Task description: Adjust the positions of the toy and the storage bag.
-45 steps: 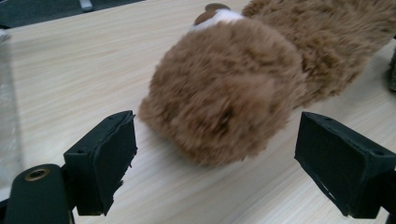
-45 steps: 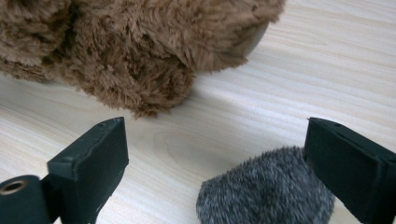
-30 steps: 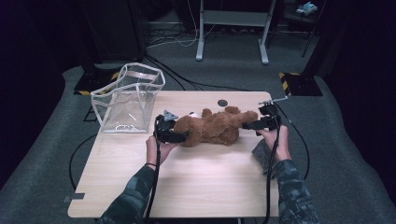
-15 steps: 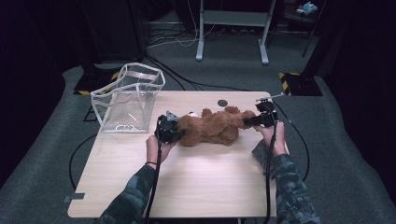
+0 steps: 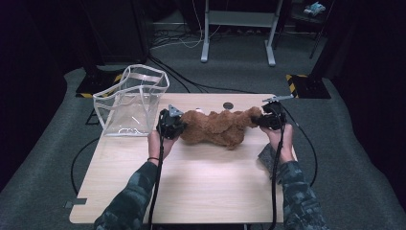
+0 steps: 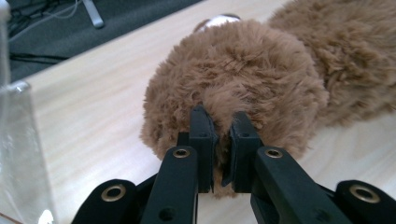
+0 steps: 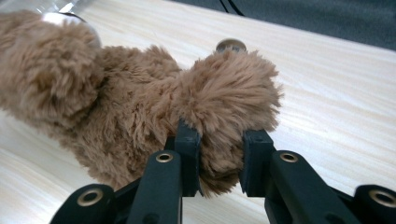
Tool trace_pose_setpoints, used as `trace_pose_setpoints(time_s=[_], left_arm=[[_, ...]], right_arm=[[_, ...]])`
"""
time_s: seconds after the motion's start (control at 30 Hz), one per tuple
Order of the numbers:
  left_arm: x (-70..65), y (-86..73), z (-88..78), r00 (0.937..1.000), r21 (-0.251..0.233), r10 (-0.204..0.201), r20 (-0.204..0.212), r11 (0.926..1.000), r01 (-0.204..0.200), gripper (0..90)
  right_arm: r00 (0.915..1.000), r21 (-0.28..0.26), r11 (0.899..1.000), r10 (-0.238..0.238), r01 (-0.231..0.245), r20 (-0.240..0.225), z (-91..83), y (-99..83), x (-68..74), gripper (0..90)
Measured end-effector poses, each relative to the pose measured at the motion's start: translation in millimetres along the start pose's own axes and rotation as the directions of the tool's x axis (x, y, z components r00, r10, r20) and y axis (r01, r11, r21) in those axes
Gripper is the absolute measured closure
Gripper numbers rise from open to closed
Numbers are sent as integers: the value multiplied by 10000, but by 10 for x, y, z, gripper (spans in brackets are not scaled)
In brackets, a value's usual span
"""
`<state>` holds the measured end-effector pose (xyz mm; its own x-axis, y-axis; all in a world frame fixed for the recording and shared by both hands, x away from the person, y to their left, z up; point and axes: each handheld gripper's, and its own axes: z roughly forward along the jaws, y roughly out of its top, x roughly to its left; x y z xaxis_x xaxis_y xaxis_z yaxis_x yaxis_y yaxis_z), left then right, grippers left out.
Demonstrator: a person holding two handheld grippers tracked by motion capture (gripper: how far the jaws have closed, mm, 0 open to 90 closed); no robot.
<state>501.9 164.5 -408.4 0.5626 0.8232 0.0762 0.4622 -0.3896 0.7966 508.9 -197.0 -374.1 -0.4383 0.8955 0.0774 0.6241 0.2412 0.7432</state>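
Note:
A brown plush bear (image 5: 218, 128) lies stretched across the wooden table (image 5: 201, 191). My left gripper (image 5: 178, 125) is at its left end. In the left gripper view its jaws (image 6: 223, 126) have just been closing and now pinch a tuft of fur on the bear's round head (image 6: 243, 70). My right gripper (image 5: 261, 120) is at the bear's right end. In the right gripper view its jaws (image 7: 219, 140) have just been closing too, and they squeeze a fluffy limb of the bear (image 7: 233, 88).
A clear plastic bag (image 5: 131, 100) stands open at the table's back left, close to my left gripper; its wall (image 6: 18, 154) is at the left edge of the left gripper view. A small dark disc (image 5: 228, 105) lies behind the bear. Cables trail toward the person.
Both pairs of jaws went from wide open to closed on the bear's fur. Both hands moved inward and rose a little, and the bear's ends lifted slightly.

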Motion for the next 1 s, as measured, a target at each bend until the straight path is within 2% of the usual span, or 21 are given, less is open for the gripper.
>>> trace_pose_setpoints(time_s=[0.07, 0.13, 0.17, 0.2, 0.23, 0.33, 0.4, 0.53, 0.6, 0.67, 0.7, 0.73, 0.77, 0.87, 0.93, 1.0], left_arm=[[43, 58, 3, 9999, -38, 105, -72, 9999, -105, 835], [77, 97, 18, 10000, -133, 59, -60, 9999, -60, 836], [127, 152, 39, 9999, -92, 143, -67, 9999, -144, 836], [150, 188, 63, 9997, -131, 212, -82, 9997, -213, 836], [155, 208, 88, 9997, -165, 196, -124, 9997, -198, 836], [191, 256, 207, 9995, 138, 306, -88, 9994, -304, 836], [198, 229, 308, 9997, 471, 239, -16, 9986, -238, 834], [191, 85, 449, 9999, 1060, -64, 78, 9943, 56, 819], [208, 28, 428, 9992, 954, -363, 165, 9948, 346, 795], [238, 6, 375, 9974, 979, -720, 85, 9927, 708, 690], [238, 6, 375, 9974, 979, -720, 85, 9927, 708, 615], [268, 3, 302, 9940, 1012, -1090, -46, 9889, 1089, 498], [273, 4, 262, 9922, 942, -1248, -20, 9877, 1244, 444], [211, 34, 167, 9891, 715, -1474, -22, 9865, 1472, 341], [134, 79, 121, 9905, 687, -1374, -76, 9881, 1376, 301], [47, 131, 100, 9911, 633, -1332, 36, 9891, 1327, 276]], right_arm=[[9996, -143, 9995, -264, 265, 57, -92, 13, 50, 737], [9996, -204, 9994, -281, 282, 66, -129, 17, 81, 737], [9987, -330, 9983, -483, 488, 168, -238, 26, 167, 737], [9989, -403, 9982, -435, 442, 195, -272, 28, 202, 737], [9979, -478, 9970, -601, 613, 247, -327, 25, 250, 737], [9975, -474, 9968, -627, 643, 326, -412, -19, 380, 736], [9970, -314, 9970, -701, 710, 316, -402, -89, 440, 735], [9982, 121, 9983, -576, 574, 180, -254, -273, 491, 730], [9988, 212, 9986, -481, 480, 36, -186, -356, 488, 728], [9987, 118, 9988, -467, 470, -201, -179, -415, 463, 721], [9987, 118, 9988, -467, 470, -201, -179, -415, 463, 721], [9986, 179, 9995, -246, 255, -474, -190, -450, 465, 707], [9978, 133, 9995, -294, 302, -596, -193, -463, 458, 704], [9957, 190, 9990, -391, 408, -836, -189, -495, 473, 689], [9950, 253, 9990, -336, 361, -936, -194, -503, 486, 653], [9938, 267, 9990, -333, 363, -1060, -216, -496, 484, 611]])
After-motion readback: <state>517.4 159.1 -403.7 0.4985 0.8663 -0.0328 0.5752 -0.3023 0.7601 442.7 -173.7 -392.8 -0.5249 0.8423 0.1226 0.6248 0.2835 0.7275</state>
